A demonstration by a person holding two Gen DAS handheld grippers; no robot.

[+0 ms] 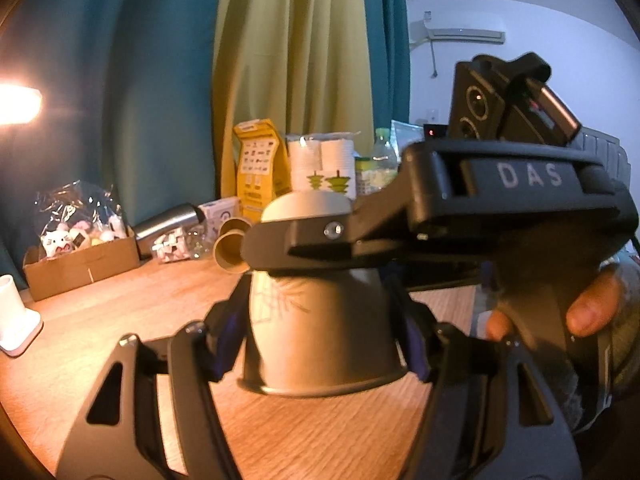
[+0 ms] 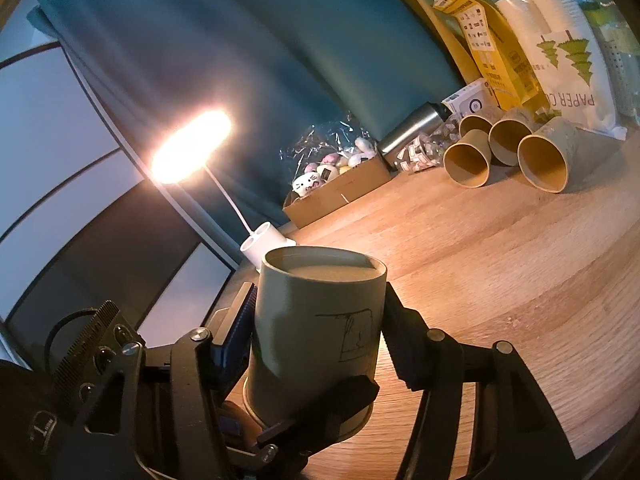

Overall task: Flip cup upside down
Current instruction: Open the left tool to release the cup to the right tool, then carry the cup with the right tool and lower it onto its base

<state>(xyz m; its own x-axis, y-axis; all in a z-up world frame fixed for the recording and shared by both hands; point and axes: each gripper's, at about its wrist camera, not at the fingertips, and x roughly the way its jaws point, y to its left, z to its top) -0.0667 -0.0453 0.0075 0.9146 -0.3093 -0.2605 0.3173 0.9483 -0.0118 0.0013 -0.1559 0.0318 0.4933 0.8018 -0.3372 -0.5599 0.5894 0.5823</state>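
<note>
Holding the grey-green paper cup [image 2: 320, 320] inverted, rim at 6 o'clock above the wooden table [image 2: 500, 280], we pinch it with both the left gripper [image 1: 320, 344] and the right gripper [image 2: 318, 320]; only release remains.

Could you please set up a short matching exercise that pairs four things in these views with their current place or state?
Things:
1. grey paper cup
2. spare cups
3. desk lamp
4. cardboard box

States:
A. switched on, glowing
B. upside down, base upward, between both grippers' fingers
C. holding wrapped plush toys by the curtain
D. lying on their sides at the back of the table

Pairs: 1-B, 2-D, 3-A, 4-C
</note>
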